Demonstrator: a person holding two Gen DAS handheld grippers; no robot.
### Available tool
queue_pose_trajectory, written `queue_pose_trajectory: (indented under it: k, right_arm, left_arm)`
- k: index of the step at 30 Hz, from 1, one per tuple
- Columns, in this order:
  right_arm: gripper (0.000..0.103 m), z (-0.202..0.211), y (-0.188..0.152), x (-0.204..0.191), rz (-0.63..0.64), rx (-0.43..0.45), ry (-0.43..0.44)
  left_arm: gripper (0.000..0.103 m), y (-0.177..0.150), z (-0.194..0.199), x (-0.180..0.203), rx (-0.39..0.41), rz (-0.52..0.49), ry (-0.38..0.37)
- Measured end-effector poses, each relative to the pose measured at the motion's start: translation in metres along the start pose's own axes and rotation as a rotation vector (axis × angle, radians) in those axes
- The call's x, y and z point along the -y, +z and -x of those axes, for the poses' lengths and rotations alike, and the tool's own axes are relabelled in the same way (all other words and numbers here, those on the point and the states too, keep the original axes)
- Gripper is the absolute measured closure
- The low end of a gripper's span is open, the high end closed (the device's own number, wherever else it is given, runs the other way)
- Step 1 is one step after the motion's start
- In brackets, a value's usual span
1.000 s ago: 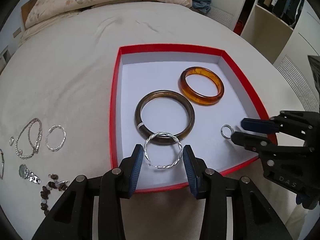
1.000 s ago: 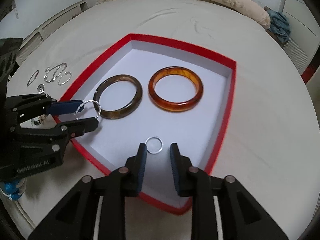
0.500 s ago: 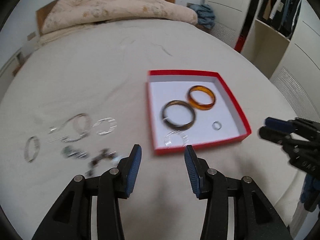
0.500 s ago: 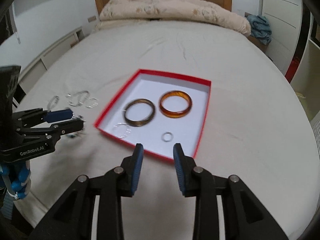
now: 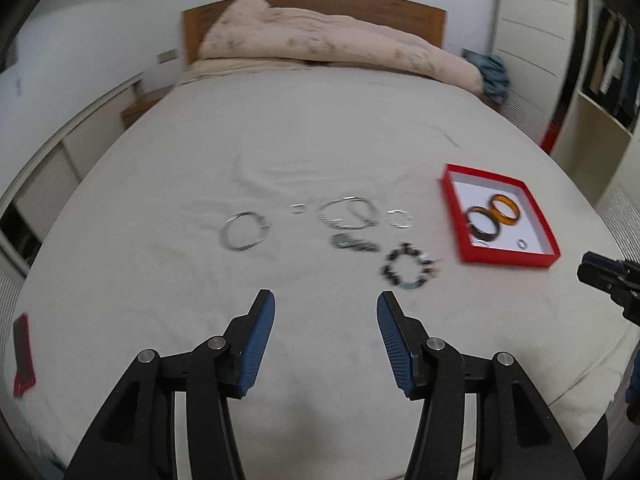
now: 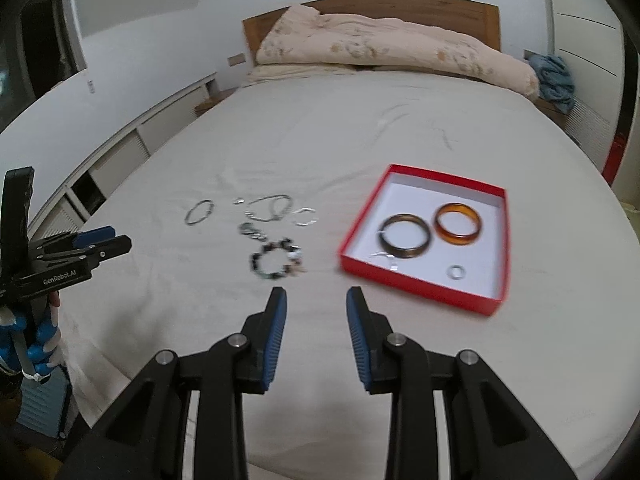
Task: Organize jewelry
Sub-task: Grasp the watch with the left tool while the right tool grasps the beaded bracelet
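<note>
A wide bed with a cream sheet point(image 6: 360, 140) carries everything. On its right half lies the shallow red cardboard box with a white floor point(image 6: 502, 240); inside it are a dark brown bangle point(image 6: 406, 236), an amber orange bangle point(image 6: 459, 224) just right of it, a twisted silver bangle point(image 6: 384, 258) at the near-left corner touching the dark one, and a small silver ring point(image 6: 456, 272) near the front wall.

Left of the box, loose on the sheet, lie a dark beaded bracelet point(image 5: 408, 272), a silver chain point(image 5: 348, 214), a plain silver bangle point(image 5: 244, 230) farthest left, and a small twisted silver hoop point(image 5: 399, 218).

The left hand-held gripper point(image 5: 325, 336) is spread wide and empty; the right hand-held gripper point(image 6: 316, 334) is also parted, holding nothing. The beaded bracelet lies just ahead of both, slightly right of the left gripper's line and slightly left of the right's. It looks the likeliest next pick, roughly equally near to either hand; being round, it needs no particular alignment.
</note>
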State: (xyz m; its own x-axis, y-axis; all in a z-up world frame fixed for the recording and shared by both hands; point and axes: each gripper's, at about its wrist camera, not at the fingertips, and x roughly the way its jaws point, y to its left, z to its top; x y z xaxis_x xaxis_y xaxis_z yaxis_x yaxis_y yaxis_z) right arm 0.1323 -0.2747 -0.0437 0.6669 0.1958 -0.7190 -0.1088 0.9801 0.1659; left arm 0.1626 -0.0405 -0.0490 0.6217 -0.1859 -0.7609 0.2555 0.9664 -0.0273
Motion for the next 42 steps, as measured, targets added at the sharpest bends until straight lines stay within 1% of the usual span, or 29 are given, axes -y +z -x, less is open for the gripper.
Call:
queue_pose_trajectory:
  k: [4,7,12,15,22,25,31,35,38,40,42]
  right_arm:
    - [0.073,-0.013,-0.002,-0.023,0.016,-0.01,0.02]
    - [0.073,-0.026,-0.002,-0.032,0.014,-0.017,0.03]
    - [0.073,-0.054,-0.003,-0.039,-0.002,-0.046,0.038]
    - [0.073,-0.076,-0.001,-0.038,-0.022,-0.07,0.04]
    - [0.073,-0.127,0.006,-0.037,-0.043,-0.117,0.041]
    - [0.073,-0.15,0.008,-0.034,-0.057,-0.136,0.044]
    - [0.073,-0.18,0.011,-0.026,-0.087,-0.147,0.057]
    - [0.073,-0.191,0.009,-0.02,-0.115,-0.151,0.055]
    - [0.073,-0.197,0.005,-0.017,-0.13,-0.157,0.061]
    - [0.073,-0.202,0.002,-0.016,-0.132,-0.167,0.059]
    - [0.073,-0.207,-0.001,-0.015,-0.134,-0.17,0.057]
  left_arm:
    - [0.051,-0.013,0.005,-0.03,0.002,0.053,0.019]
    - [0.051,-0.019,-0.002,-0.039,-0.008,0.073,0.025]
    - [0.051,-0.023,-0.028,-0.048,-0.036,0.094,0.026]
    - [0.051,-0.02,-0.048,-0.049,-0.059,0.103,0.009]
    - [0.051,-0.002,-0.103,-0.04,-0.117,0.105,-0.043]
    - [0.051,0.012,-0.129,-0.029,-0.135,0.111,-0.072]
    - [0.051,0.034,-0.17,-0.006,-0.16,0.149,-0.128]
    - [0.051,0.045,-0.197,0.002,-0.189,0.197,-0.134]
    - [0.051,0.045,-0.214,0.003,-0.219,0.229,-0.123]
    - [0.052,0.044,-0.216,0.004,-0.215,0.232,-0.115]
    - [0.056,0.043,-0.215,0.005,-0.211,0.221,-0.109]
